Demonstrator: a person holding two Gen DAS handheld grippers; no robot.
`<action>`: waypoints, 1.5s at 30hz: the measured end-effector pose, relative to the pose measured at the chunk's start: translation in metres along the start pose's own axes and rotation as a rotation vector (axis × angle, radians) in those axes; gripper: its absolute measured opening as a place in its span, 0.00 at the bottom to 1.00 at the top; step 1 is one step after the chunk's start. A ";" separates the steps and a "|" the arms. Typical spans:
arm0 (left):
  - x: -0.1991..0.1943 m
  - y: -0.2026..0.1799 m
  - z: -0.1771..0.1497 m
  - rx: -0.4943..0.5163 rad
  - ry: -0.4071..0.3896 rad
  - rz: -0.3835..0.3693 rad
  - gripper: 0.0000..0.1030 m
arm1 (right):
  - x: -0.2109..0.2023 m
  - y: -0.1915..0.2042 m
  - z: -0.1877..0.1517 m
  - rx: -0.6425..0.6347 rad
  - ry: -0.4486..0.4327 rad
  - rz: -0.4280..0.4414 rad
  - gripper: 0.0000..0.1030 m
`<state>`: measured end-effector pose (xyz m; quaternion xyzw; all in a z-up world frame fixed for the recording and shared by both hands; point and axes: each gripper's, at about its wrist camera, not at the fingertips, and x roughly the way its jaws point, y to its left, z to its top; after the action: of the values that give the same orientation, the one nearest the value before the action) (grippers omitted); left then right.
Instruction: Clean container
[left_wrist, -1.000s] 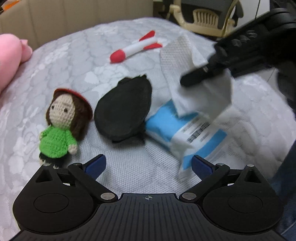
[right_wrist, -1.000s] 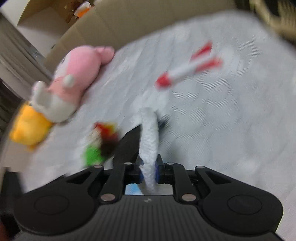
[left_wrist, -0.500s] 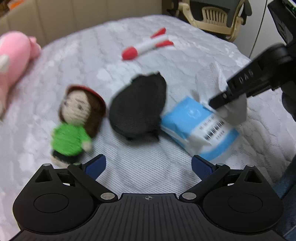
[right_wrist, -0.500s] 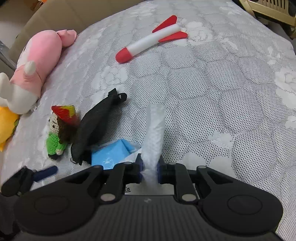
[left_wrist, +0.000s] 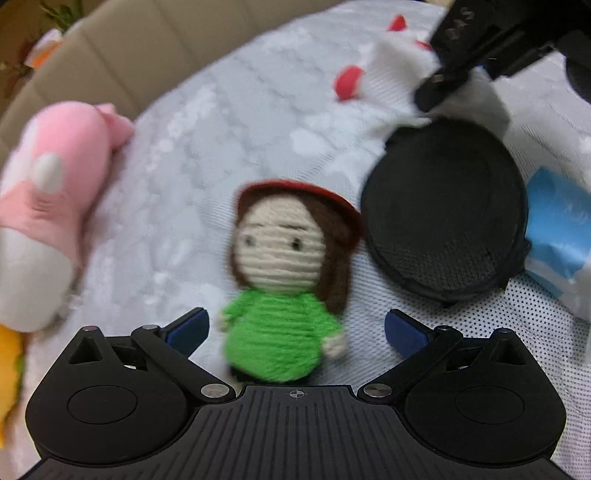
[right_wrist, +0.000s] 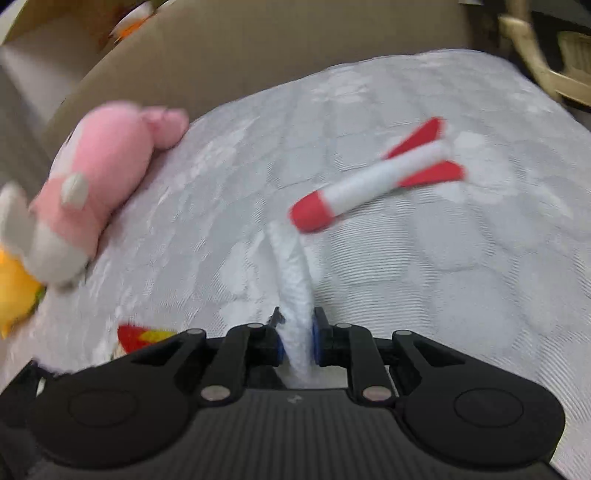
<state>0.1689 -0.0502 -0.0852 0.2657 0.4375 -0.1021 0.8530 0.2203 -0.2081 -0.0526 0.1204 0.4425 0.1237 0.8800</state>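
A black oval zip case lies on the white quilted bed. My right gripper is shut on a white wet wipe; in the left wrist view the right gripper holds the wipe at the case's far edge. My left gripper is open and empty, with the crocheted doll in a green top between its fingers. The blue wipe pack lies right of the case.
A pink plush and a yellow toy lie at the left. A red and white foam rocket lies further back on the bed. A beige headboard runs behind; a cream chair stands at the back right.
The left gripper has swung left and come closer, so the doll now sits between its fingers. The right gripper has carried the wipe from above the pack to the case's far edge.
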 end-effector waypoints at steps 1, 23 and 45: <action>0.003 0.000 0.000 0.003 -0.008 0.000 1.00 | 0.006 0.004 -0.002 -0.035 0.013 0.009 0.19; -0.096 0.051 -0.020 -0.471 0.036 -0.388 1.00 | -0.119 -0.013 -0.012 0.076 -0.134 0.162 0.15; -0.046 -0.106 0.034 0.094 -0.095 -0.123 0.81 | -0.106 -0.045 -0.047 0.228 0.036 0.406 0.16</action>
<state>0.1219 -0.1598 -0.0709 0.2729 0.4067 -0.1870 0.8515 0.1259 -0.2798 -0.0145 0.3033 0.4359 0.2494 0.8098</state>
